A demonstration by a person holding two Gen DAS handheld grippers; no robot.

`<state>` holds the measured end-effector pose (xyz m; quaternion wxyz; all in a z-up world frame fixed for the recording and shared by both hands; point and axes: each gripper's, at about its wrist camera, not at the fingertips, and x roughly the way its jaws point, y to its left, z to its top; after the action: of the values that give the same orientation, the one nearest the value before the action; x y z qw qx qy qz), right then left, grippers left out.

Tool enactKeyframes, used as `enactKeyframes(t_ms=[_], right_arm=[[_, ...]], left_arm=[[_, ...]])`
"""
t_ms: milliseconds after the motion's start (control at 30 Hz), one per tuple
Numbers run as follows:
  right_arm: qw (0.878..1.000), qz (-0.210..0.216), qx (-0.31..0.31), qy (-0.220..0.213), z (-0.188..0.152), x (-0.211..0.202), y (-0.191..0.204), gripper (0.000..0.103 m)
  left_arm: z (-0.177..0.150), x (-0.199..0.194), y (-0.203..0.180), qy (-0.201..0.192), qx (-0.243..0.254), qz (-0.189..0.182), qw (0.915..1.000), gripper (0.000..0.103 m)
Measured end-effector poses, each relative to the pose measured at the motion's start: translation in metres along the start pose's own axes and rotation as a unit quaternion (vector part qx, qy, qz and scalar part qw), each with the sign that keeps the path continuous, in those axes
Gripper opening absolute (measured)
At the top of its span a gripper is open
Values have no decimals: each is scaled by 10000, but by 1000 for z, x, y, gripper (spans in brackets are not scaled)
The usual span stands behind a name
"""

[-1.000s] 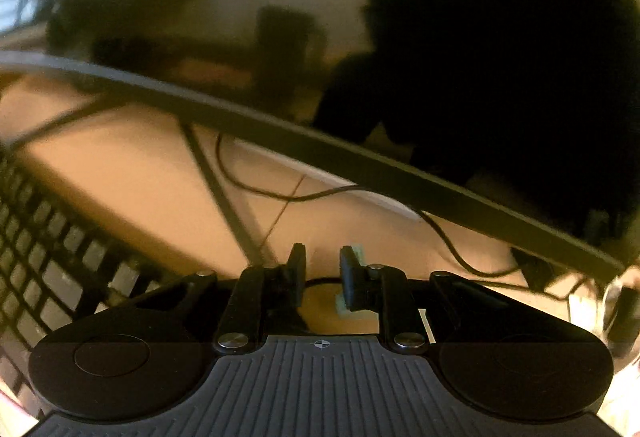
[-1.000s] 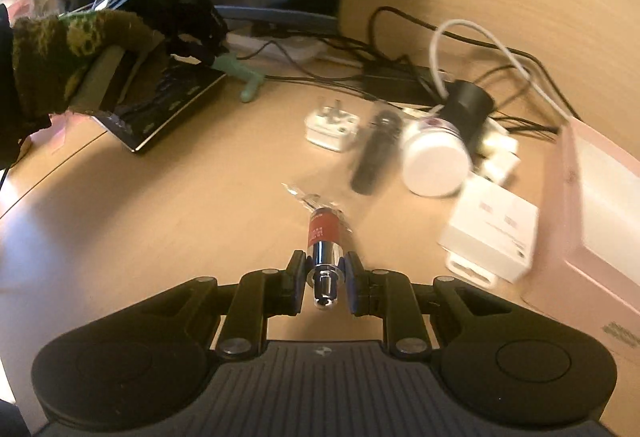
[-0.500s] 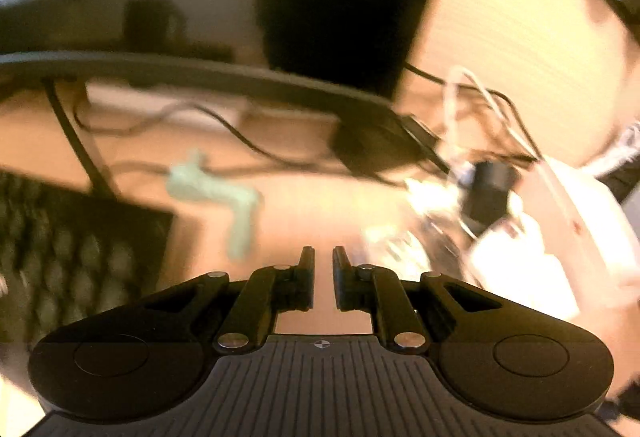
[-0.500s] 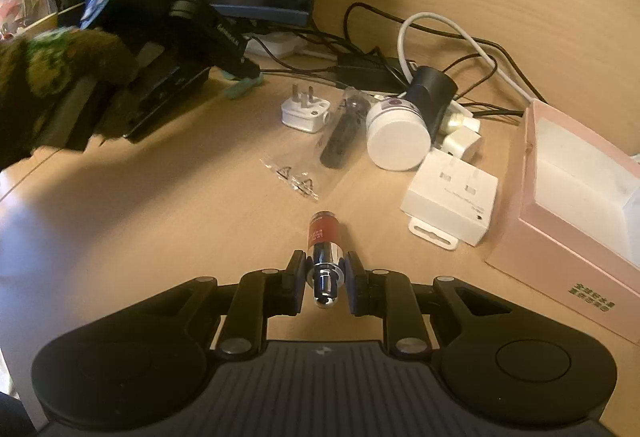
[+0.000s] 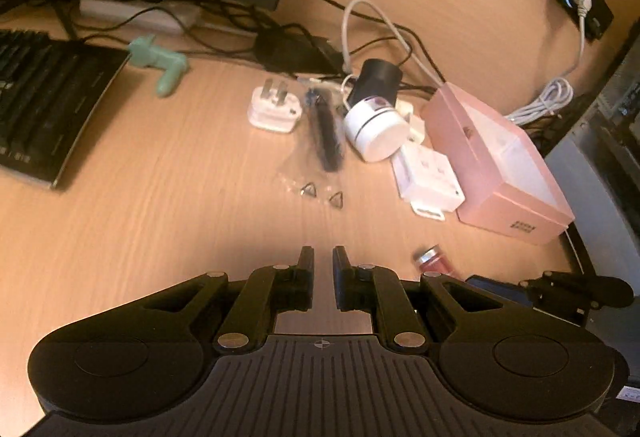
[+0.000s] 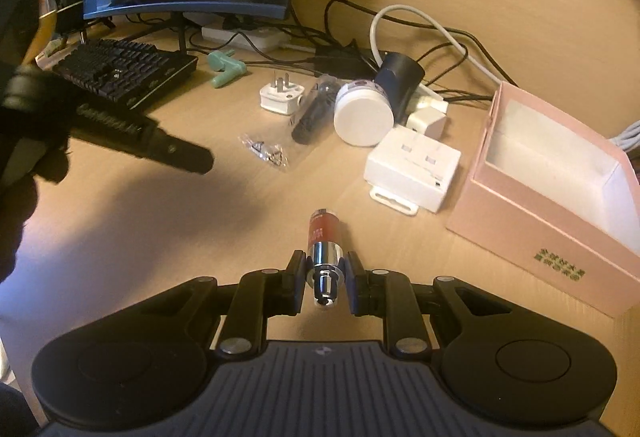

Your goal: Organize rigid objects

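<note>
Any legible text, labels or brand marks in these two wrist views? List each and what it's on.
None reads clearly.
Pink box: green print on its front face, two short rows, too blurred to read.
Red and silver tube in the right hand-held gripper: pale lettering on the red part, unreadable.
Keyboard: key legends too small.
Left hand-held gripper: a small cross mark only, no text.
</note>
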<state>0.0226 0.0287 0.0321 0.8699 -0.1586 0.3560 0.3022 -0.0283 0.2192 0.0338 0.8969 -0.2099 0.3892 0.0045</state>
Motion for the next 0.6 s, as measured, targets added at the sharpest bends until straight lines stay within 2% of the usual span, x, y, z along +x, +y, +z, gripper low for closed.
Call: enactKeyframes(t_ms=[133, 200, 267, 367, 500, 600], right_arm=[[10000, 39, 13, -9, -7, -1, -3, 25], [9999, 72, 81, -27, -10, -1, -6, 41], [9999, 92, 132, -27, -11, 0, -6, 47], [9998, 99, 148, 16, -13, 2, -9, 48], [9995, 82, 299, 50, -17, 5, -12, 53], [9995, 37, 299, 38, -17, 5, -10, 54]], left_arm=[[-3, -3, 2, -110, -121, 125, 9998, 14], [-3, -8, 4, -202, -167, 120, 9996, 14], [-1, -14, 10, -311, -207, 46, 9993, 14], [9, -26, 25, -559, -319, 205, 9977, 14], [38, -29, 51, -752, -822, 499, 9925, 14], [69, -19, 56, -1059, -696, 837, 9884, 15]])
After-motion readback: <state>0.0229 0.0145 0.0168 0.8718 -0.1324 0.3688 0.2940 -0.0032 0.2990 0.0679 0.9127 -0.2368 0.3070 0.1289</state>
